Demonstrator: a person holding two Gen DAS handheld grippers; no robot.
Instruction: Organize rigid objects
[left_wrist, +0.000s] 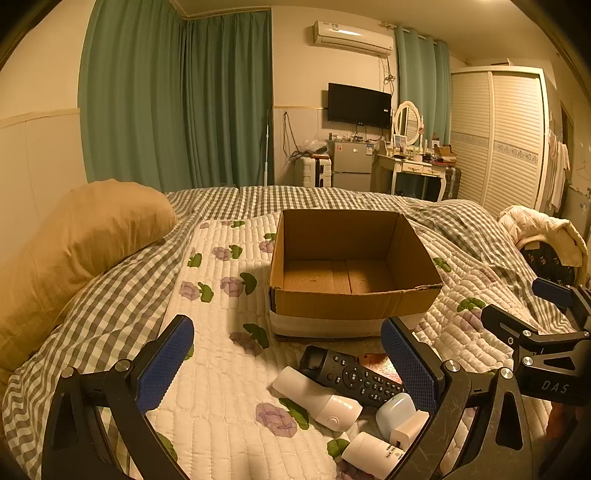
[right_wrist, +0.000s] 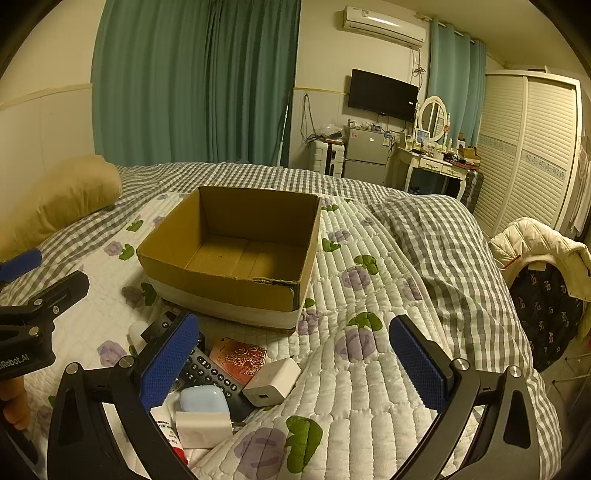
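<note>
Both my grippers, left (left_wrist: 287, 360) and right (right_wrist: 291, 356), gape wide, holding nothing. Black remote control (left_wrist: 352, 374), white chargers heaped at quilted bed's (left_wrist: 218, 369) near edge, beside empty brown cardboard box (left_wrist: 351, 258), ready for loading.

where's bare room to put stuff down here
The box is empty inside. Bare quilt lies between the pillow and box, and right of the charger. It is crowded around the remote, just before the box.
</note>
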